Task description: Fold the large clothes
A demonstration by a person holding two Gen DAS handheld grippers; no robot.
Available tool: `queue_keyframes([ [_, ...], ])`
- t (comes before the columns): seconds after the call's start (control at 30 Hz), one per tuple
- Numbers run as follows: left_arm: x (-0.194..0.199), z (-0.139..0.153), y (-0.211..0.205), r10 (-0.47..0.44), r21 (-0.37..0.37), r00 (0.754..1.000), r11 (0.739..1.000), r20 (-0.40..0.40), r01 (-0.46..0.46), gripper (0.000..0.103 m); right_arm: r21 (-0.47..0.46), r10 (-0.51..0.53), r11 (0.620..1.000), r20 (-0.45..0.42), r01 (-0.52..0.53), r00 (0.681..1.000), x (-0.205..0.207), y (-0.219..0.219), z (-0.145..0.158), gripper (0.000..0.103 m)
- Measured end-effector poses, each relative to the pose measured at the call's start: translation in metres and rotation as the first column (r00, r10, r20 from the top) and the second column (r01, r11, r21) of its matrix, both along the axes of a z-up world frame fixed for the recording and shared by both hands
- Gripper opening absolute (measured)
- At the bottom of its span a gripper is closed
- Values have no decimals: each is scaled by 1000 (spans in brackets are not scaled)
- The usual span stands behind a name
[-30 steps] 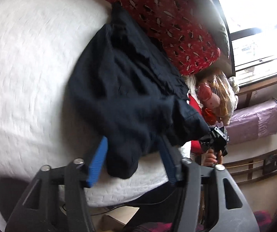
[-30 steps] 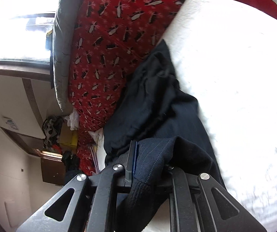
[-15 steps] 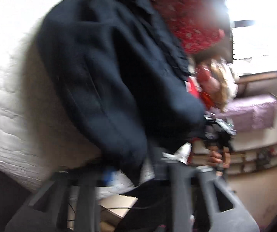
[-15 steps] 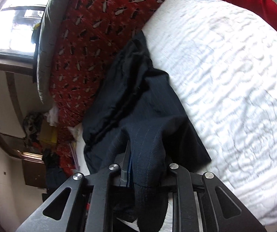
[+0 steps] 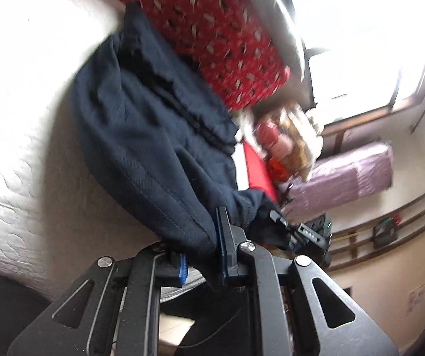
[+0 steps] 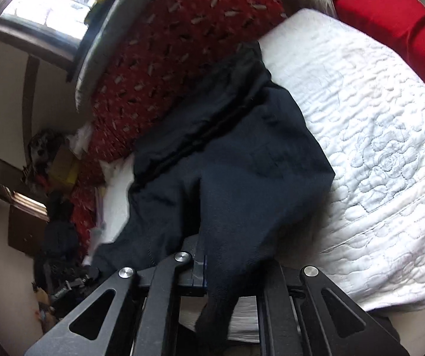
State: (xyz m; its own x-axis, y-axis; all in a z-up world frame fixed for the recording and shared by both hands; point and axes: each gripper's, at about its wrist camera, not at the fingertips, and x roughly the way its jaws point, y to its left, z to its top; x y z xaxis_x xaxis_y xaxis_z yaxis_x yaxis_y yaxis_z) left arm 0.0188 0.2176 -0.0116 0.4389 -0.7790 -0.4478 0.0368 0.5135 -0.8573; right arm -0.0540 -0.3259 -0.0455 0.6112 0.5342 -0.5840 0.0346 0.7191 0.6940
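Left tongs [image 5: 202, 255] clamped on one bunched edge of the dark navy garment [image 5: 153, 136], cloth pinched between the blue pads [image 5: 220, 237] and hanging below them. Right tongs [image 6: 227, 270] clamped on another bunched edge of the same garment [image 6: 236, 160]; a tail of fabric droops down through the fingers past the mattress edge. Rest of the garment trails forward from both tongs onto the white quilted bed [image 6: 375, 136], far end lying against the red patterned cushion [image 5: 212, 29]. Right tongs also show in the left wrist view [image 5: 298, 231], just beside the left ones, with cloth stretched between. Garment looks heavy, rumpled, with a visible stitched seam line and several long folds; type unclear. Left view is motion-blurred. No readable labels or writing.
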Motion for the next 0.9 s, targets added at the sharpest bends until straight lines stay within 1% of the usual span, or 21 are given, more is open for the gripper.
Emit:
queue_keyframes([
  [0.03, 2, 5, 7, 21, -13, 1000, 1000, 7, -21, 13, 36, -13, 999, 19, 12, 1000, -3, -2, 7, 8],
  [0.07, 3, 7, 13, 34, -17, 999, 999, 8, -34, 13, 99, -25, 995, 55, 19, 998, -6, -7, 17, 8],
  [0.13, 7, 9, 22, 60, -40, 998, 997, -5, -60, 13, 175, -44, 984, 108, 25, 993, -13, -13, 32, 7],
  [0.2, 9, 11, 29, 84, -43, 996, 996, -14, -84, 13, 230, -43, 973, 147, 8, 988, -19, -18, 38, 7],
  [0.3, 19, 11, 34, 101, -40, 994, 994, -36, -102, 13, 223, -18, 975, 165, -19, 986, -16, -17, 42, 7],
  [0.43, 38, 17, 41, 118, -23, 993, 993, -32, -119, 13, 281, 14, 958, 153, -57, 988, 10, -17, 37, 7],
  [0.5, 59, 24, 41, 131, -21, 991, 991, -21, -131, 13, 309, 11, 949, 162, -62, 987, 33, -20, 40, 7],
  [0.6, 101, 37, 36, 155, -9, 988, 988, 15, -155, 13, 342, -8, 939, 166, -50, 986, 74, -26, 46, 7],
  [0.7, 154, 47, 26, 174, 40, 983, 984, 53, -176, 13, 356, -37, 934, 150, -19, 988, 125, -34, 43, 7],
  [0.8, 215, 40, 17, 195, 76, 980, 977, 32, -197, 13, 374, -79, 927, 99, 36, 992, 181, -39, 28, 7],
  [0.9, 283, 18, 9, 224, 127, 974, 968, -31, -218, 13, 392, -128, 914, 31, 106, 991, 239, -42, 3, 7],
])
